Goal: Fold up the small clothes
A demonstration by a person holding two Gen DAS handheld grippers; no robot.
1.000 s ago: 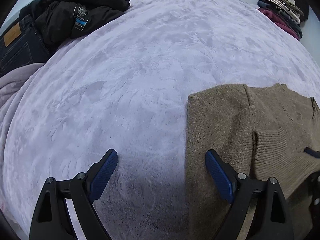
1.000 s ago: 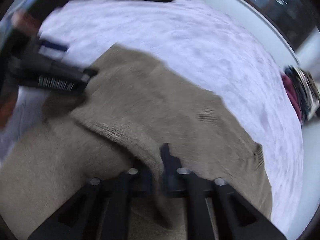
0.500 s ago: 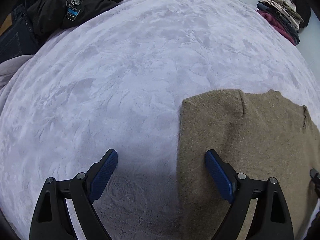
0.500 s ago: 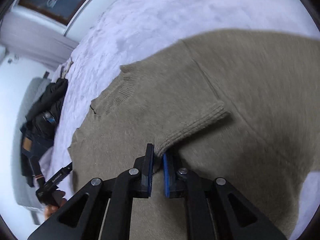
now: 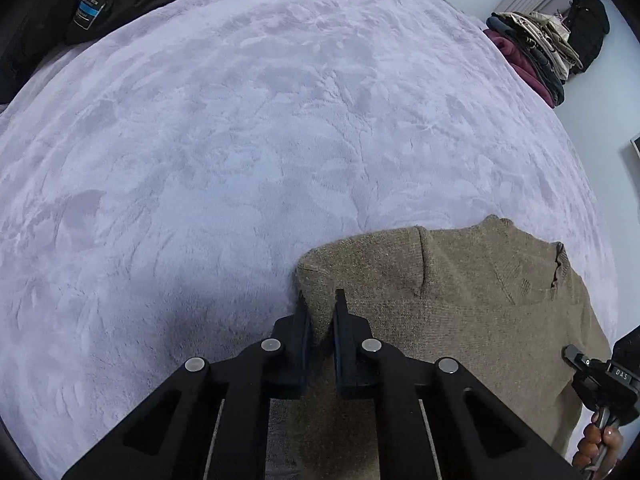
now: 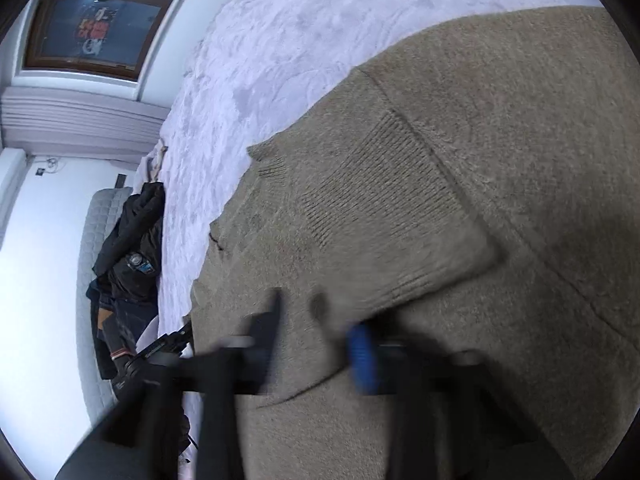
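A tan knit sweater lies flat on the lilac plush bed cover, one sleeve folded across its body with the ribbed cuff on top. My left gripper is closing and its pads pinch the sweater's near left edge. My right gripper hovers over the sweater's middle, blurred. Its jaws are apart and closing, with nothing gripped between them, only knit underneath. In the left wrist view the right gripper and the hand holding it show at the lower right.
A black jacket lies at the bed's far left, with jeans beside it. A stack of folded clothes sits at the far right corner. A dark window is in the wall behind the bed.
My left gripper slid right and shut on the sweater's edge. My right gripper rolled over, laid the sleeve on the sweater, and its jaws parted from the cuff.
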